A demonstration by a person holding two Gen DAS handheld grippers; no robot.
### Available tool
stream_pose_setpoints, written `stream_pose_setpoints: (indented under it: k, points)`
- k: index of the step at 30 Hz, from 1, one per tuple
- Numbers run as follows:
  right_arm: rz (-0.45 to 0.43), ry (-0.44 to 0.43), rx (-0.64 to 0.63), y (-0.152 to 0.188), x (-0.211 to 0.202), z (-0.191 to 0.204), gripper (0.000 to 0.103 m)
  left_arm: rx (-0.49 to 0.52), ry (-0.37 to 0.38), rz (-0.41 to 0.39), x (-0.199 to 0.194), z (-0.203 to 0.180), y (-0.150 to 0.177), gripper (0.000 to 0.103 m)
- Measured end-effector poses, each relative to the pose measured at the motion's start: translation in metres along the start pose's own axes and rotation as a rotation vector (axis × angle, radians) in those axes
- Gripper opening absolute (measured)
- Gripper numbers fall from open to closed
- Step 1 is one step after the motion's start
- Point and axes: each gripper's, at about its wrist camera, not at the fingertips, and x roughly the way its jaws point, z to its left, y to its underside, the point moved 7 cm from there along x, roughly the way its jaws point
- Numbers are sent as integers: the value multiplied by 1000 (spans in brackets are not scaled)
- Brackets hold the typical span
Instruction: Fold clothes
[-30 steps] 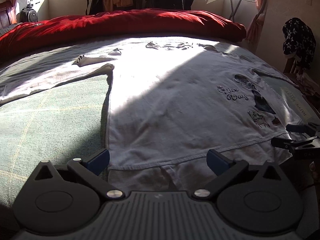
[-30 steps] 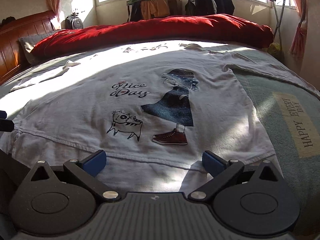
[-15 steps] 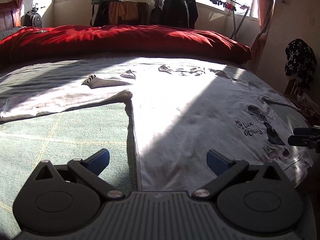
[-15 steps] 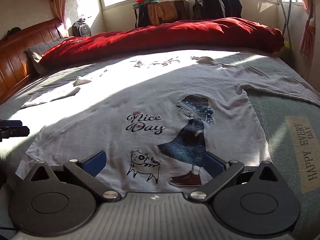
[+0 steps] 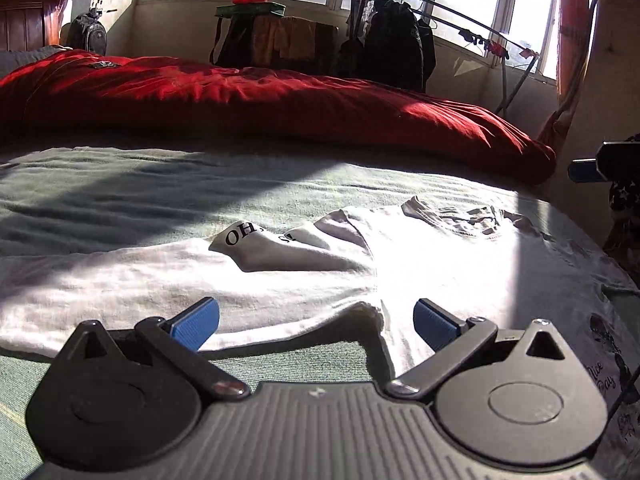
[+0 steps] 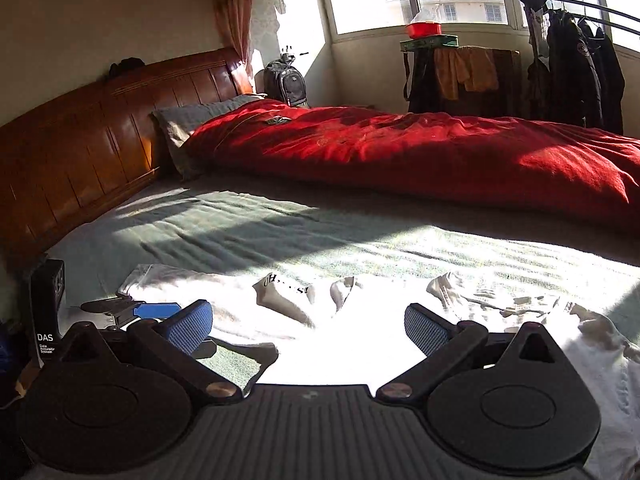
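Left wrist view first: the left gripper (image 5: 316, 322) has its blue pads spread wide with nothing between them, hanging right over the spot where the sleeve (image 5: 132, 280) meets the body of the white T-shirt (image 5: 448, 276). The shirt lies flat on the green bedspread (image 5: 120, 196), sleeve stretched out to the left, with a small flap reading "OH" turned up near the shoulder. The red duvet (image 5: 260, 100) is bunched along the far side of the bed.

Right wrist view: the right gripper (image 6: 308, 324) is just as wide open and empty, low over the bright sunlit shirt (image 6: 360, 328) near the collar end. The other gripper's blue tip pokes in at the left, just beside a black box marked DAS (image 6: 46, 312).

My read is we're at the very start of a fold, lining up on the sleeve side (nothing pinched yet). The next move needs one pad slid under the sleeve seam, a firm close on a single layer, then a carry across the chest. The glare makes the cloth edge hard to judge.
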Motion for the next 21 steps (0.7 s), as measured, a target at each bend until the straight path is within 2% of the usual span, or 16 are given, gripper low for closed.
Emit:
stream_pose_setpoints:
  k: [4, 7, 11, 14, 16, 21]
  points:
    - [121, -94, -10, -19, 75, 8, 103, -23, 13, 26, 18, 22, 21, 102]
    - [176, -11, -108, -22, 123, 5, 103, -29, -70, 4, 11, 36, 19, 102]
    - [181, 140, -236, -26, 171, -8, 103, -100, 12, -52, 0, 49, 15, 102]
    - [213, 240, -294, -23, 201, -22, 103, -109, -1, -62, -1, 52, 12, 102]
    - [268, 252, -316, -15, 222, -28, 103, -104, 2, -65, 0, 50, 11, 102]
    - [312, 202, -393, -6, 254, -12, 103, -106, 47, -69, 4, 47, 10, 102]
